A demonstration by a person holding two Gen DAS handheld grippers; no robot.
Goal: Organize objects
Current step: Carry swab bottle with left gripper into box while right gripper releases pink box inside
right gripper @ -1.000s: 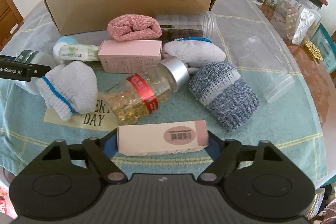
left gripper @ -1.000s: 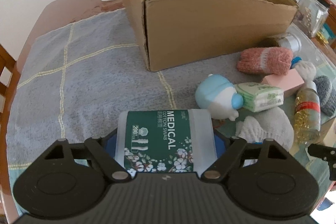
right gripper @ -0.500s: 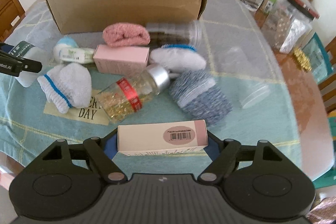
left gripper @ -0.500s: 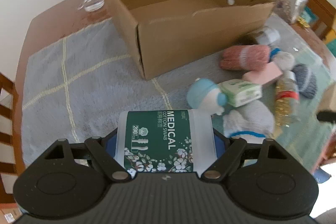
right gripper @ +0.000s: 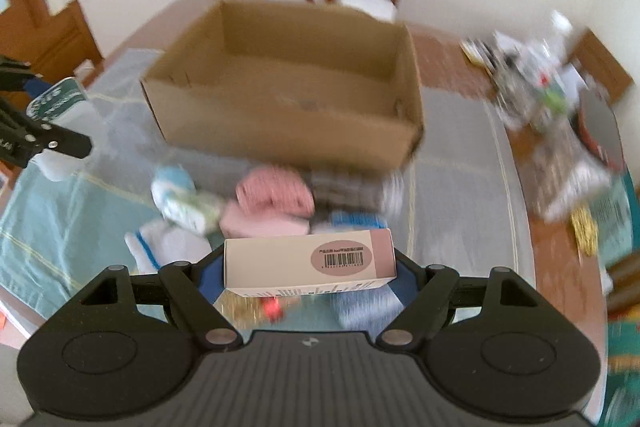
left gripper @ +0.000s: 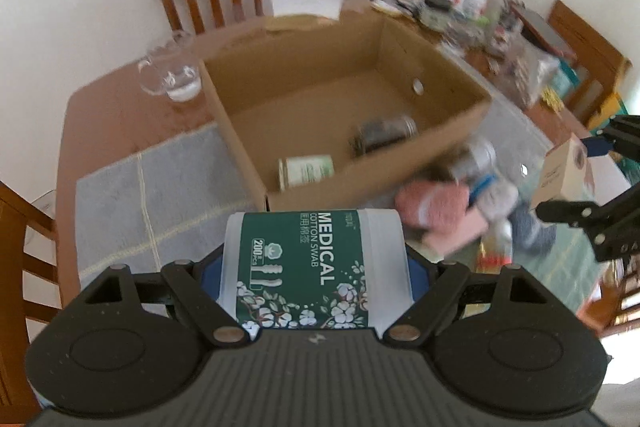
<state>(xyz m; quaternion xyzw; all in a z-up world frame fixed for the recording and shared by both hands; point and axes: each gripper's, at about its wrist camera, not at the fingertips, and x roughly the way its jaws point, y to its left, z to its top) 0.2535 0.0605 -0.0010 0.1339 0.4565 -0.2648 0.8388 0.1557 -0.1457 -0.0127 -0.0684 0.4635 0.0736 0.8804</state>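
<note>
Carrying two items at once, the left hand-held gripper (left gripper: 316, 267) is pinching the cotton swab tub (left gripper: 314, 267) across its smooth plastic sides, while the right hand-held gripper (right gripper: 310, 265) is clamping the pink carton (right gripper: 308, 261) by its two ends. Both items are hanging above the worktop's (left gripper: 104, 115) near edge, just short of the cardboard box (left gripper: 320, 115), which is standing toward the far edge. Both appear light; the tub is probably slippery and rigid, and the thin carton is likely crushing easily under pressure.
</note>
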